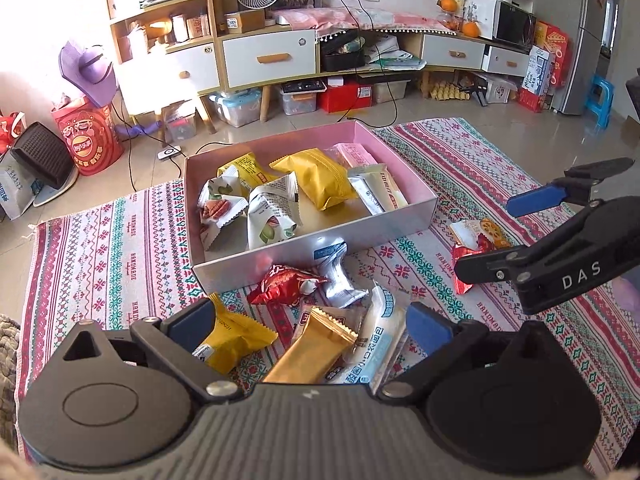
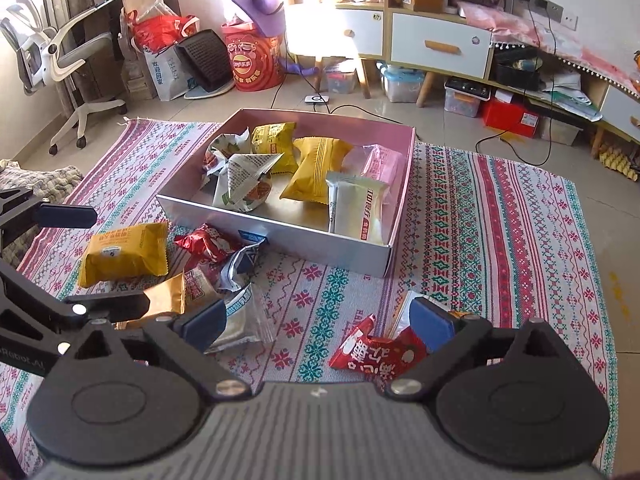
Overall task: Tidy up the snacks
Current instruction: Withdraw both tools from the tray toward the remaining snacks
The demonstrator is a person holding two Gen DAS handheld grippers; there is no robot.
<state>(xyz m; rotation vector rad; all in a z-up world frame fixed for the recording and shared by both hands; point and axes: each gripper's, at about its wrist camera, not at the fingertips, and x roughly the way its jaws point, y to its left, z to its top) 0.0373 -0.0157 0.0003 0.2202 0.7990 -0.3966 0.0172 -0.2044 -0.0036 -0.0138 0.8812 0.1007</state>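
Snacks still loose on the woven mat [image 1: 100, 240] lie nearest you, in two clusters. Your left gripper [image 1: 310, 330] hangs wide open with nothing between its fingers, poised over the bigger heap: a yellow packet [image 1: 234, 338] by its left pad, a gold bar wrapper [image 1: 312, 350] in the middle and a clear bread bag [image 1: 382, 344] toward the right pad, likely because you are choosing which to take. Your right gripper [image 2: 320, 320] is also spread wide and grips nothing; its right pad sits just above a red packet [image 2: 378, 354] and the white-and-orange wrapper partly hidden behind it, which judging by the angle is your next pick on that side. A little farther, a second red packet [image 1: 286, 284] and a silver sachet [image 1: 338, 276] rest against the near wall of the pink box [image 1: 304, 242] (probably spilled there, not placed). Inside the box, white triangular nut packs [image 1: 264, 212] crowd the left, yellow packets [image 1: 316, 178] the middle, and pale bars [image 1: 378, 192] line the right wall, so some floor shows near the front for what remains. Beyond the mat stand a cabinet and a fan.
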